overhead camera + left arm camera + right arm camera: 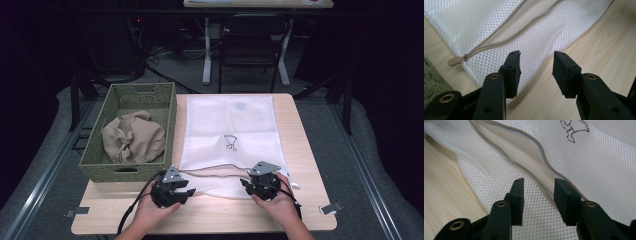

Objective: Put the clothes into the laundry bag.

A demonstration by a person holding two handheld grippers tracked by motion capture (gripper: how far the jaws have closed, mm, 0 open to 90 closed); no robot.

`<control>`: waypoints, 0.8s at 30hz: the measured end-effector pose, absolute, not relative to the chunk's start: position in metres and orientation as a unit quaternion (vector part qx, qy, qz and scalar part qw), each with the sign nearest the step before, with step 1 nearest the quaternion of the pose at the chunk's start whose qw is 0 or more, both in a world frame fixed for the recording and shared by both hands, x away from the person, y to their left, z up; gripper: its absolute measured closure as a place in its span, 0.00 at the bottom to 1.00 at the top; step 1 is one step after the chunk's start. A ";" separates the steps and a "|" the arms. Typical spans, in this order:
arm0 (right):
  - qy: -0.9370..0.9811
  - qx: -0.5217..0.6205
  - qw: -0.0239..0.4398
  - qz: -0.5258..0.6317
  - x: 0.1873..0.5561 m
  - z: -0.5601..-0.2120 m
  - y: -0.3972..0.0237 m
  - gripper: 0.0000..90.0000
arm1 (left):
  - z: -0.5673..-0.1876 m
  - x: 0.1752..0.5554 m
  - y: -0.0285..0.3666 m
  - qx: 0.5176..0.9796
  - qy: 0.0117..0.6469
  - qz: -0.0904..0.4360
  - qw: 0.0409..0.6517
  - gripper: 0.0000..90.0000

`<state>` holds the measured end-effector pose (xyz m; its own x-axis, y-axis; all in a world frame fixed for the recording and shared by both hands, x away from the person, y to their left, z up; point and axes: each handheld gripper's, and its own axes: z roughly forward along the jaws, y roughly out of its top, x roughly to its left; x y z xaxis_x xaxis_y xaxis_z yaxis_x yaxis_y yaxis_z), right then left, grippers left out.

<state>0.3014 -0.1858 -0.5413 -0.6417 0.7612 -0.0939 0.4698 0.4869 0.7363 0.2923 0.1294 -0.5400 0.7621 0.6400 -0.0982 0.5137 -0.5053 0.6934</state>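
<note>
On the left of the desk [210, 212] we have the green woven basket [131, 102] with a beige garment [134, 136] bundled inside it; nothing has been lifted out yet. Beside it lies the white mesh laundry bag [229, 125], flat, with its zipper [499, 45] already partly undone along the near edge, so a gap shows between the two mesh layers. Our left claw [184, 192] hovers at the bag's near left corner, jaws released with nothing between them. Our right claw [248, 184] sits over the zipper opening [534, 167] farther right, also released, one jaw on either side of the zipper line. We judge the opening is begun; still left are spreading the mouth, loading the garment and zipping shut.
</note>
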 end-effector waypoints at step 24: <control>0.833 0.366 0.232 0.343 0.320 -0.545 -0.180 0.72 | -0.540 0.288 0.130 0.863 0.336 0.092 0.366 0.62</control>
<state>0.3196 -0.1803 -0.5445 -0.6237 0.7698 -0.1357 0.4516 0.4965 0.7413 0.2879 0.1301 -0.5400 0.7577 0.6467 -0.0883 0.5125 -0.5058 0.6939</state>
